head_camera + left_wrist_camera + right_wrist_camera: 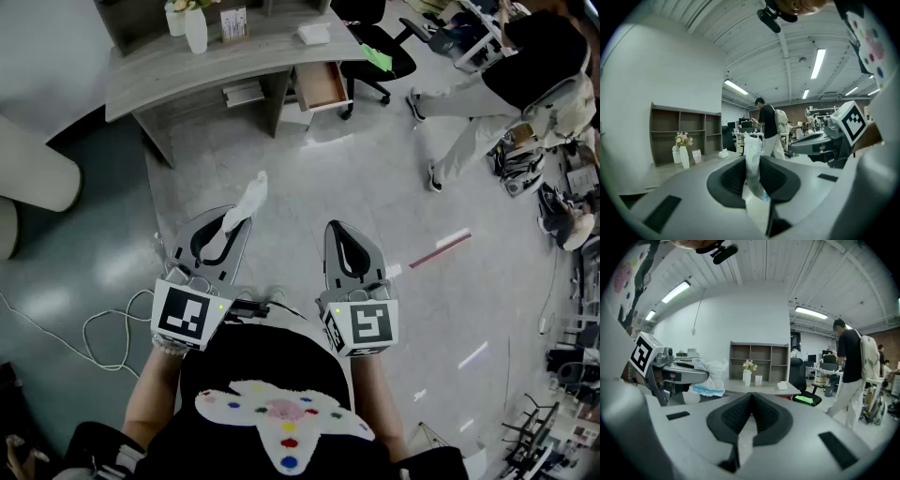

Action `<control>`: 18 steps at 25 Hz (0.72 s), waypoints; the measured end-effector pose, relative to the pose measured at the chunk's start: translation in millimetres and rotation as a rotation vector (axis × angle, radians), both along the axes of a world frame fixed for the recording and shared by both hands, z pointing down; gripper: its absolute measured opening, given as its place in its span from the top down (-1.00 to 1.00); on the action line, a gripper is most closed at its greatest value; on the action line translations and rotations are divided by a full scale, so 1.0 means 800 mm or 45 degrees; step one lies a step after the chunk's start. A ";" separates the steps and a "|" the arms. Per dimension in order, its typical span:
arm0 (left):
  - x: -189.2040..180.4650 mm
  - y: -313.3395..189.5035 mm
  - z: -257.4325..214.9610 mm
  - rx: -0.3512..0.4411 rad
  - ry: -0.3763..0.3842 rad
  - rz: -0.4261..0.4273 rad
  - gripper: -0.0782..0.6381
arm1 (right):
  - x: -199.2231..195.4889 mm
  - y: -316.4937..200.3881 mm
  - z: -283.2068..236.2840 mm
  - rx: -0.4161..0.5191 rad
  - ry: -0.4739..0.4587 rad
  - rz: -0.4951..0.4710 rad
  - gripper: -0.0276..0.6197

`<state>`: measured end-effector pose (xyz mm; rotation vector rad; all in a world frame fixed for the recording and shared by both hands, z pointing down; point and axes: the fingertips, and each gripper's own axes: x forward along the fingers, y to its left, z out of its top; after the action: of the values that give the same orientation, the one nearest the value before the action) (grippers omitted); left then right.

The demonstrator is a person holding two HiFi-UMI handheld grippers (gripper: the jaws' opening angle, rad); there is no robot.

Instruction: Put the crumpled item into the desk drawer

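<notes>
A crumpled white wrapper [242,208] with a bit of blue print sticks out of my left gripper [228,228], whose jaws are shut on it. In the left gripper view the wrapper [752,164] stands upright between the dark pads. From the right gripper view the same wrapper [709,376] shows at the left, beyond the left gripper. My right gripper [350,236] is shut with nothing in it; its pads [751,416] meet. Far ahead stands the grey desk [169,67] with its drawer [320,85] pulled open. Both grippers hang over the floor, well short of the desk.
A white vase [195,28] with flowers, a card and a tissue pack sit on the desk. A black office chair [386,49] with a green item stands right of the drawer. A person [506,89] walks at the far right. A white cable [89,328] lies on the floor to my left.
</notes>
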<state>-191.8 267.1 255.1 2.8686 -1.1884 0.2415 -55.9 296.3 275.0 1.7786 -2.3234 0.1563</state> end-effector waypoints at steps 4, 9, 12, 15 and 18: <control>-0.001 0.001 0.002 -0.003 -0.011 -0.001 0.58 | 0.000 -0.001 -0.003 0.006 0.008 -0.004 0.91; 0.000 -0.001 -0.001 0.007 -0.002 -0.002 0.58 | -0.001 -0.003 -0.005 0.012 0.013 -0.009 0.91; 0.000 -0.001 -0.001 0.008 -0.004 -0.004 0.58 | 0.000 -0.003 -0.004 0.008 0.006 -0.009 0.91; 0.000 -0.001 -0.002 0.008 -0.004 -0.008 0.58 | -0.001 -0.005 -0.006 0.012 0.013 -0.017 0.91; 0.002 0.000 -0.004 0.009 -0.007 -0.013 0.58 | 0.001 -0.004 -0.008 0.013 0.014 -0.024 0.91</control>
<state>-190.1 267.2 252.2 2.8690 -1.2065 0.2462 -55.3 293.2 268.3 1.7577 -2.3366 0.1319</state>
